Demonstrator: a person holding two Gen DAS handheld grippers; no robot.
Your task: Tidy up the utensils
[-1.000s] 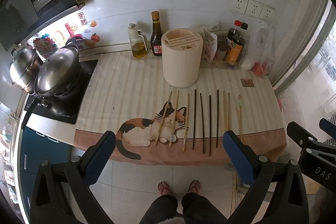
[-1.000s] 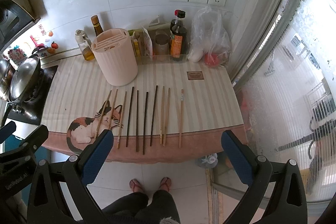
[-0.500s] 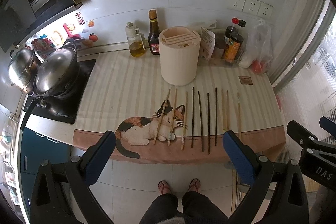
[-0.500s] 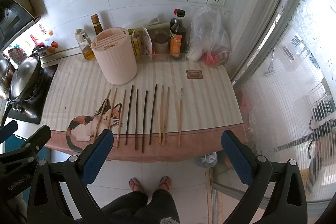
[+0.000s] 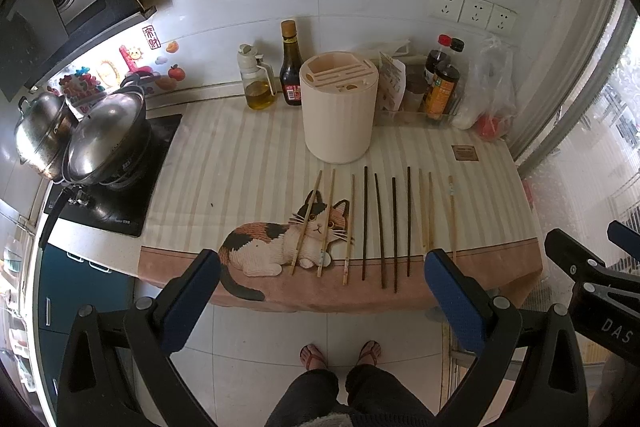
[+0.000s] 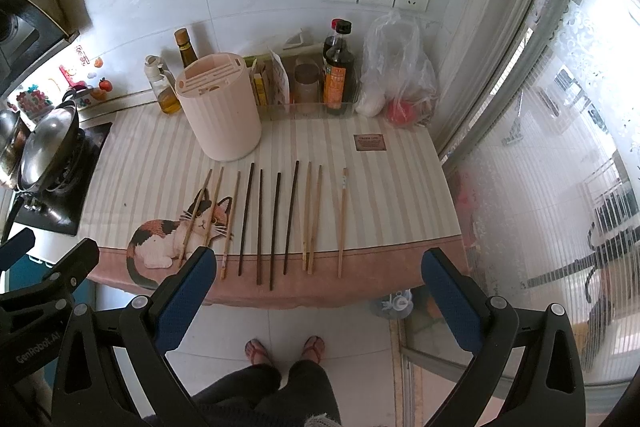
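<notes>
Hovering off the table's (image 5: 192, 155) front edge: left gripper (image 5: 322, 291), right gripper (image 6: 318, 289), jaws wide, empty. Chopsticks (image 5: 394, 227) in a row along the front edge; holder (image 5: 338, 119) behind, mid-table. Step: approach. Next: descend, pinch one stick.

What we cannot make out

At 12 o'clock, the holder (image 5: 338, 107) hides the packets (image 5: 393, 83) behind it; our legs (image 6: 276, 395) are cut off at 6 o'clock.
</notes>
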